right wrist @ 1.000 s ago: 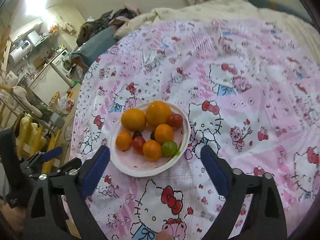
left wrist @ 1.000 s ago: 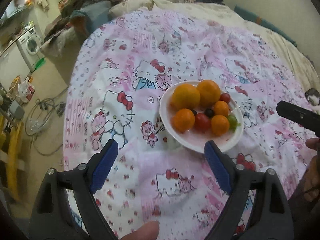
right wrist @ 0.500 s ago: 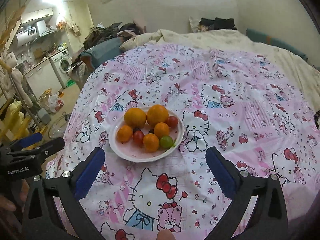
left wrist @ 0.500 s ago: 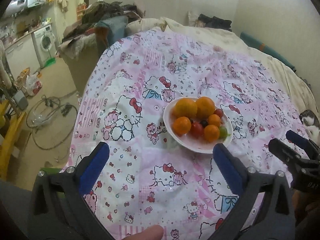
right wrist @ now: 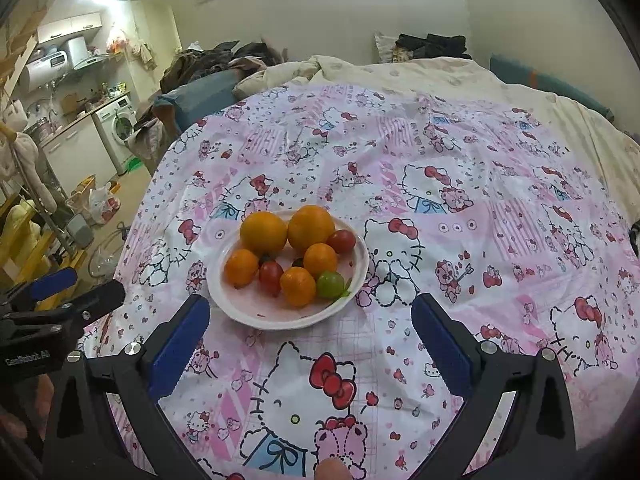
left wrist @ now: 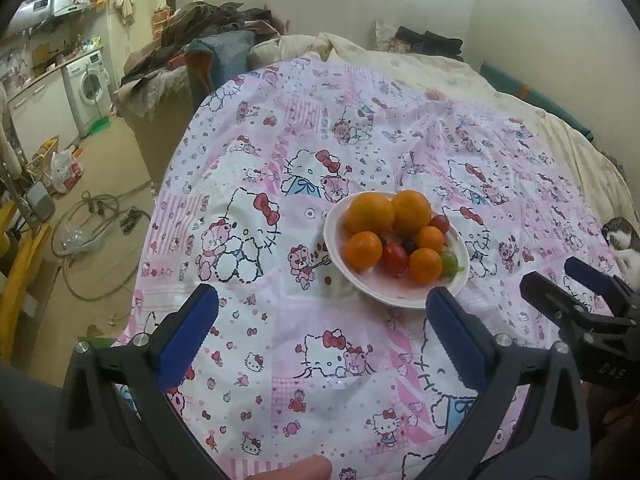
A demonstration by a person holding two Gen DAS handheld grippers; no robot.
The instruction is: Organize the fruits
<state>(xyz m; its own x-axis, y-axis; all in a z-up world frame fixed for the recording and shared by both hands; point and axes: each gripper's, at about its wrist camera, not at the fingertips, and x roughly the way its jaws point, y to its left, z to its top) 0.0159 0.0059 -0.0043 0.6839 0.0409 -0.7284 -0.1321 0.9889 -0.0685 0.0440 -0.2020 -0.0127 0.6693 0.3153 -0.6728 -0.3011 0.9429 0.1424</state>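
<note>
A white plate rests on a pink Hello Kitty sheet. It holds two large oranges, three small oranges, red cherry tomatoes, a green one and dark grapes. My left gripper is open and empty, near side of the plate. My right gripper is open and empty, also short of the plate. Each gripper shows in the other's view.
The sheet covers a bed whose left edge drops to the floor, with cables, bags and a washing machine. Piled clothes lie beyond the bed's far left corner. A cat lies at the right edge.
Both grippers have pulled back and risen from the plate, so it looks smaller and farther. Both stay open and empty. The fruit has not moved.
</note>
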